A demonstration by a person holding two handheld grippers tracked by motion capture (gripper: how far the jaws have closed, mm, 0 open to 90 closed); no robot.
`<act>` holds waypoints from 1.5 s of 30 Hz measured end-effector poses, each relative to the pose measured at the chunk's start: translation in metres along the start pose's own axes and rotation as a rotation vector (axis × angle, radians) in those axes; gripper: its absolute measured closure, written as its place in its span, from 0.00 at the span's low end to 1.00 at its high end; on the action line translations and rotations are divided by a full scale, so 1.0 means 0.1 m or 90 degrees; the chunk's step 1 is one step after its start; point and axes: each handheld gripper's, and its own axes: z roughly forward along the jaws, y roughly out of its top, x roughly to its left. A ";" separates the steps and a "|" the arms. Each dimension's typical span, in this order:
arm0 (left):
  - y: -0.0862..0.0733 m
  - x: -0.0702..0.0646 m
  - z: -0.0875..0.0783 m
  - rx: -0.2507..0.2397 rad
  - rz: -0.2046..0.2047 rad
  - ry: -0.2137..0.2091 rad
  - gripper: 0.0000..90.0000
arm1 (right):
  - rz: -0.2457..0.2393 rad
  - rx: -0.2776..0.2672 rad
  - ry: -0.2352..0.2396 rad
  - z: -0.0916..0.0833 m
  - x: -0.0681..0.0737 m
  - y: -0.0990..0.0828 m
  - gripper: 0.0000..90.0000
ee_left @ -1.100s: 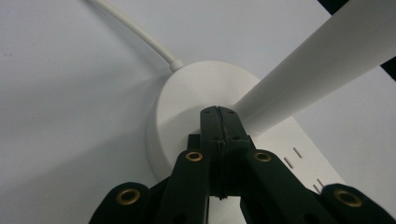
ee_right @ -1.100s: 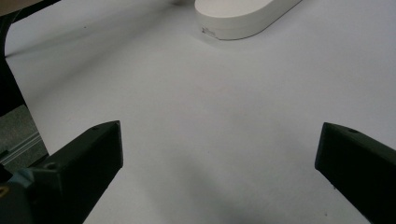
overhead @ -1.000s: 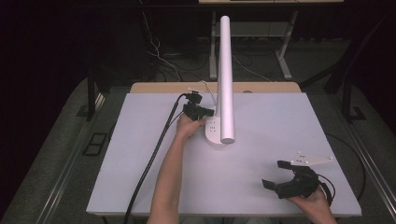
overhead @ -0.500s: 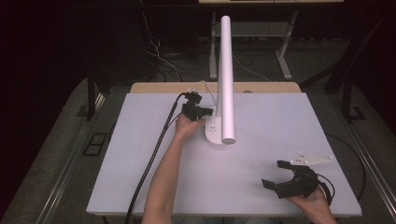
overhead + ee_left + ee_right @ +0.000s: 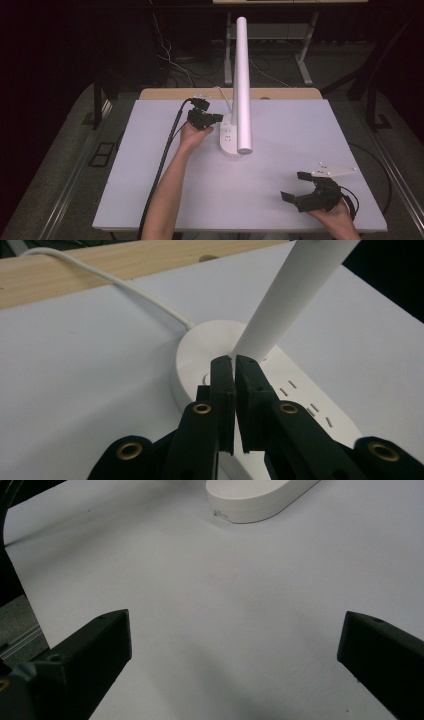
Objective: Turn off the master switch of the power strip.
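Lamp (image 5: 241, 85) stands mid-bench toward the far side, its oval white base (image 5: 229, 137) carrying socket slots, the white tube rising from it and leaning toward me. White cord (image 5: 125, 287) runs off the base to the far edge of the bench (image 5: 280, 200). My left gripper (image 5: 206, 119) sits just beside the base's left end; in its own view the fingers (image 5: 222, 385) are clenched together with nothing between them, tips just in front of the tube's foot. My right gripper (image 5: 304, 187) rests near the bench's near right corner, well apart from the lamp, fingers released wide over bare surface.
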 end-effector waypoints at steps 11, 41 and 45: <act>-0.01 -0.04 -0.40 -0.050 0.018 -0.023 0.48 | 0.002 -0.005 -0.002 -0.01 -0.01 0.00 0.00; -0.72 -0.28 -1.35 -0.096 0.050 -0.029 0.00 | 0.006 -0.011 -0.006 -0.02 0.00 0.00 0.00; -0.87 -0.32 -1.44 -0.100 0.052 -0.026 0.00 | 0.007 -0.012 -0.007 -0.02 0.01 0.00 0.00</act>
